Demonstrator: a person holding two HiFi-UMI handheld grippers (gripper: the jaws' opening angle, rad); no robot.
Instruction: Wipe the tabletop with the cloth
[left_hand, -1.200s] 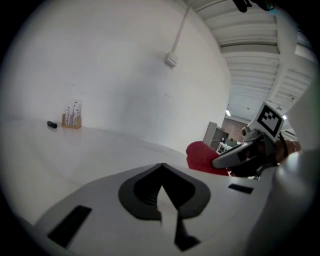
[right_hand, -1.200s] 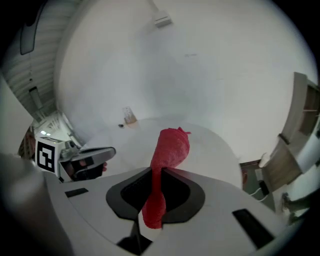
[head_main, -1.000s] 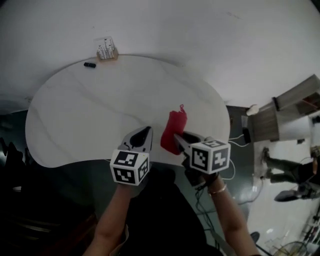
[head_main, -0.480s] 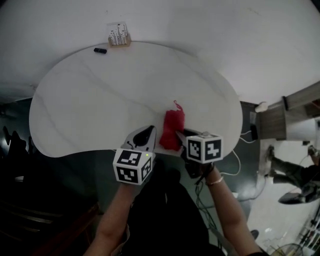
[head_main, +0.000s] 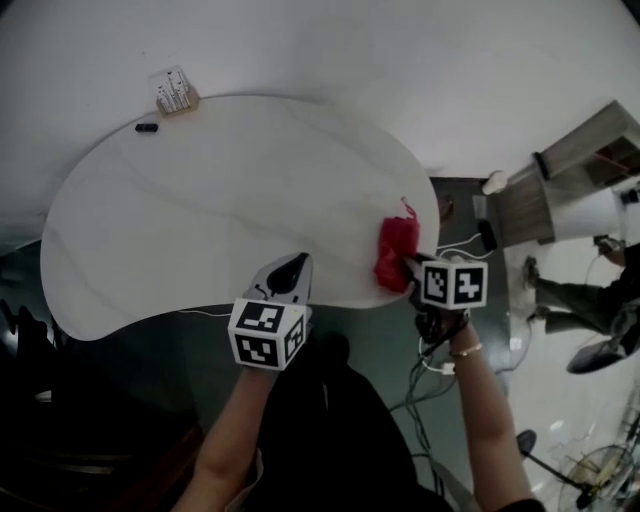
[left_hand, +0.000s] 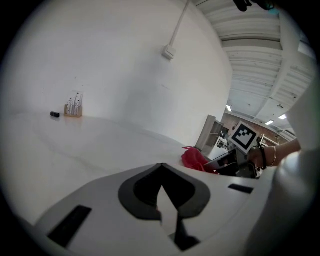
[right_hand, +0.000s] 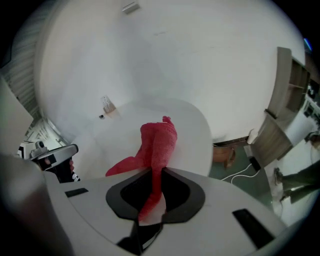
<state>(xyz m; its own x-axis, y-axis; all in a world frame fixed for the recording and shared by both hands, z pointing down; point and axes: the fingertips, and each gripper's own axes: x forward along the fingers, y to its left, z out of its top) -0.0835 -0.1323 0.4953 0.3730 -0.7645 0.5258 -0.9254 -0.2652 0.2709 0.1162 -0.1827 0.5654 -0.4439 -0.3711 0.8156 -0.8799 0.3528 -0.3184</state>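
Note:
A red cloth (head_main: 395, 252) lies bunched on the white kidney-shaped tabletop (head_main: 220, 220), close to its right edge. My right gripper (head_main: 410, 266) is shut on the cloth's near end; in the right gripper view the red cloth (right_hand: 156, 148) runs from between the jaws out onto the tabletop (right_hand: 190, 130). My left gripper (head_main: 291, 268) hovers at the table's near edge, left of the cloth, jaws closed with nothing between them. From the left gripper view the cloth (left_hand: 195, 160) and the right gripper (left_hand: 220, 162) show to the right.
A small wooden holder (head_main: 175, 92) with white items and a small black object (head_main: 147, 127) sit at the table's far left edge. White cables (head_main: 455, 245) trail on the dark floor right of the table. Wooden furniture (head_main: 560, 180) stands further right.
My right gripper has dragged the red cloth to the right, from the middle of the near edge to the table's right end. The left gripper has stayed about where it was.

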